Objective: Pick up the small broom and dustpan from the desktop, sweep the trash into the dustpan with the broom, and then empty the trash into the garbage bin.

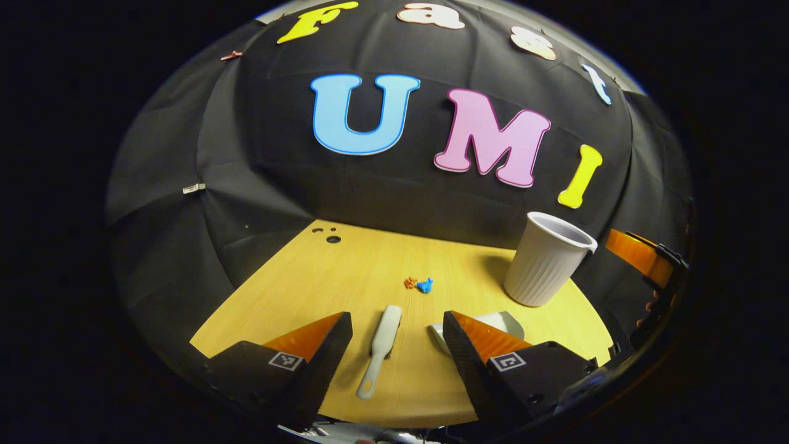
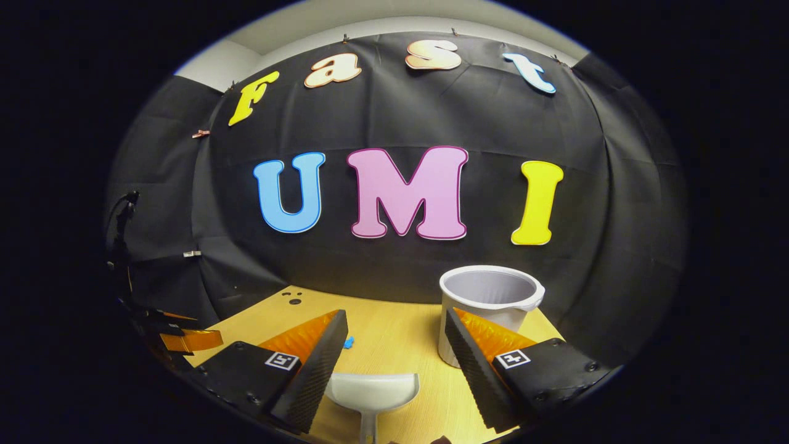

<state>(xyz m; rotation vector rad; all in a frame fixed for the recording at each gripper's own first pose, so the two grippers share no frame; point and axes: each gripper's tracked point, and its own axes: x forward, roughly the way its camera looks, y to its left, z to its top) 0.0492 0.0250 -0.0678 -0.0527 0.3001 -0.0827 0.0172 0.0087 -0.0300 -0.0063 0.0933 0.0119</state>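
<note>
No readable text, square coded markers on left gripper fingers (image 1: pixel 290 361), right gripper fingers (image 2: pixel 282 360)

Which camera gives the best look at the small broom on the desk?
The left gripper view: the small broom lies whole on the desktop, between the open left gripper fingers. In the right gripper view I can't make out the broom.

Wood-grain desktop (image 1: pixel 370 271), ribbed plastic bin (image 1: pixel 545 262), matt cloth wall (image 1: pixel 185 246)
</note>
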